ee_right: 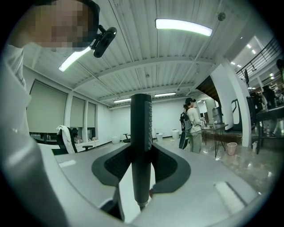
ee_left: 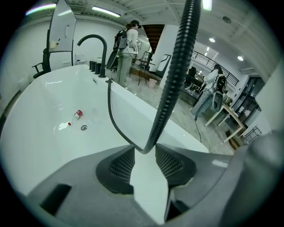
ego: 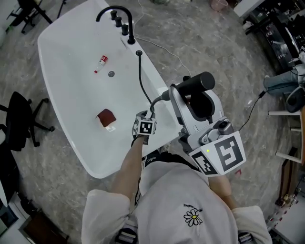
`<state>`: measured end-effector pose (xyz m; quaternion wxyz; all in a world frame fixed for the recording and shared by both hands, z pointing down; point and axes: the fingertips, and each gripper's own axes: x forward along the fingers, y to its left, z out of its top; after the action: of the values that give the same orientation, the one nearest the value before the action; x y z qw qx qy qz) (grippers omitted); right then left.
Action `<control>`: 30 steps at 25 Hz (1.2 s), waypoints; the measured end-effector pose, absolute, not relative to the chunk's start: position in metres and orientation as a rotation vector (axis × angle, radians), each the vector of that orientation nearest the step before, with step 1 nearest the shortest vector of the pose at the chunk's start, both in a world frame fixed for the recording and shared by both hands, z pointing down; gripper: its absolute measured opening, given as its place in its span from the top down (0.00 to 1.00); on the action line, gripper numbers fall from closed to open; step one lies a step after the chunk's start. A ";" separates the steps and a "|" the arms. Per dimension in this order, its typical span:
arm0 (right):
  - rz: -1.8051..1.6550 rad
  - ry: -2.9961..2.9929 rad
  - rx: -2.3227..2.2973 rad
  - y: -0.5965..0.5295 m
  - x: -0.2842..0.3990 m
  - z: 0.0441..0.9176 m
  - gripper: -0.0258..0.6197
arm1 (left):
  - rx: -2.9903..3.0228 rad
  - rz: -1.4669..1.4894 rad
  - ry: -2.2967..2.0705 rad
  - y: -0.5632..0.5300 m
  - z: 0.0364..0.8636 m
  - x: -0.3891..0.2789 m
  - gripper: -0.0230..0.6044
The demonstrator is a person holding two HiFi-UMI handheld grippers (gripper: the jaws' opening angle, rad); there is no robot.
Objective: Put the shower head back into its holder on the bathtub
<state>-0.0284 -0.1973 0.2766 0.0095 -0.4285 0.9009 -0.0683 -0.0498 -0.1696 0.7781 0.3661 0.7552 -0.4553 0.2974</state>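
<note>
The black shower head (ego: 197,82) is held up off the tub's right side, my right gripper (ego: 191,104) shut on its handle. In the right gripper view the dark handle (ee_right: 141,128) stands upright between the pads of the right gripper (ee_right: 141,156). The black hose (ego: 140,76) runs from the holder (ego: 138,52) on the white bathtub's rim (ego: 159,78) down to my left gripper (ego: 150,113). In the left gripper view the ribbed hose (ee_left: 174,73) bends at the tips of the left gripper (ee_left: 143,149), and both pads touch it.
A black faucet (ego: 116,14) stands at the tub's far end. Inside the tub lie a red-and-white tube (ego: 100,63), the drain (ego: 111,74) and a dark red block (ego: 106,117). A black office chair (ego: 19,125) stands left of the tub. People stand far off (ee_left: 125,42).
</note>
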 end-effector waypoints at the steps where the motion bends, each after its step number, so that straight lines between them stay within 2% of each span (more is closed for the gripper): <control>1: -0.211 2.814 -1.350 -0.196 -0.028 0.278 0.75 | 1.939 0.760 -1.176 -0.169 0.783 -0.048 0.74; 8: -0.228 2.833 -1.372 -0.189 -0.033 0.293 0.75 | 1.949 0.744 -1.202 -0.176 0.802 -0.042 0.74; 9: -0.233 2.834 -1.375 -0.188 -0.033 0.294 0.75 | 1.950 0.752 -1.198 -0.176 0.802 -0.040 0.77; 10: -0.237 2.834 -1.378 -0.188 -0.032 0.294 0.75 | 1.946 0.761 -1.197 -0.176 0.802 -0.040 0.85; 11: -0.239 2.834 -1.382 -0.188 -0.031 0.294 0.75 | 1.940 0.766 -1.202 -0.176 0.802 -0.040 0.87; 17: -0.221 2.797 -1.392 -0.183 -0.024 0.284 0.75 | 1.924 0.724 -1.302 -0.187 0.782 -0.055 0.87; 23: -0.087 2.714 -1.391 -0.181 -0.014 0.244 0.75 | 1.999 0.711 -1.485 -0.250 0.720 -0.093 0.87; 30: 0.026 2.631 -1.384 -0.172 0.006 0.204 0.75 | 2.119 0.661 -1.747 -0.331 0.596 -0.135 0.87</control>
<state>0.0064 -0.1719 0.2036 0.0841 -0.4640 0.8818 0.0087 -0.1346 -0.3315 0.5957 0.1577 0.7409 -0.6106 0.2310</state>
